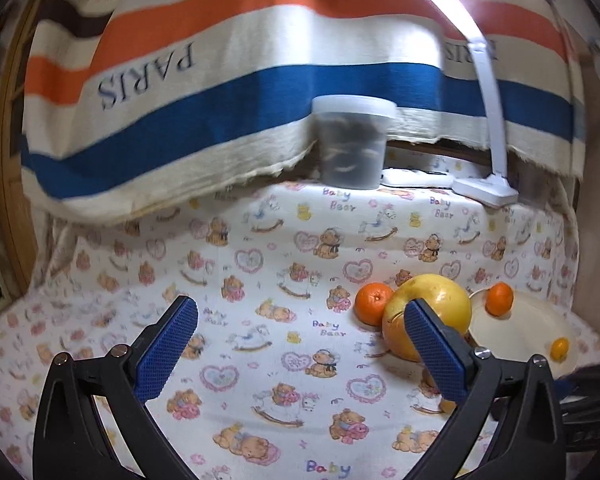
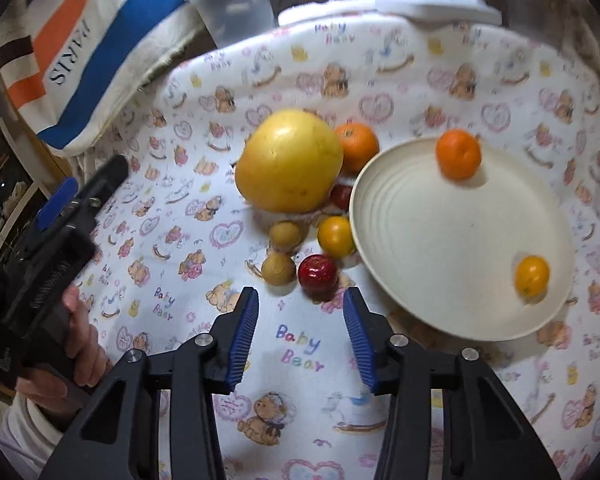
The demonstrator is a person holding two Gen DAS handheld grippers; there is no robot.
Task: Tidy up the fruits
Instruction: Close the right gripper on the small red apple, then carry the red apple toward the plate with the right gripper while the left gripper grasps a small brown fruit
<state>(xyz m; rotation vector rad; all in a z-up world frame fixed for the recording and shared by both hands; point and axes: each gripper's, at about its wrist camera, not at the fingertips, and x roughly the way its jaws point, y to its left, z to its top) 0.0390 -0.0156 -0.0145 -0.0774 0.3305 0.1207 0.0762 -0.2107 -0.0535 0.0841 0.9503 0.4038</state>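
I am lowering my empty, part-open right tongs (image 2: 300, 320) toward the red fruit (image 2: 318, 275) left of the plate (image 2: 440, 240); left tongs (image 1: 300, 344) are waiting wide.

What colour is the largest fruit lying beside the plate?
Yellow. The largest fruit shows best in the right wrist view, left of the plate.

Container (image 1: 353, 142) contents blurred (lamp (image 1: 485, 92) cropped).

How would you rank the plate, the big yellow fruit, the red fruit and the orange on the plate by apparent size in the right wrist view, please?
1. Plate
2. Big yellow fruit
3. Orange on the plate and red fruit: nearly alike; differing camera distance makes ranking unsure.
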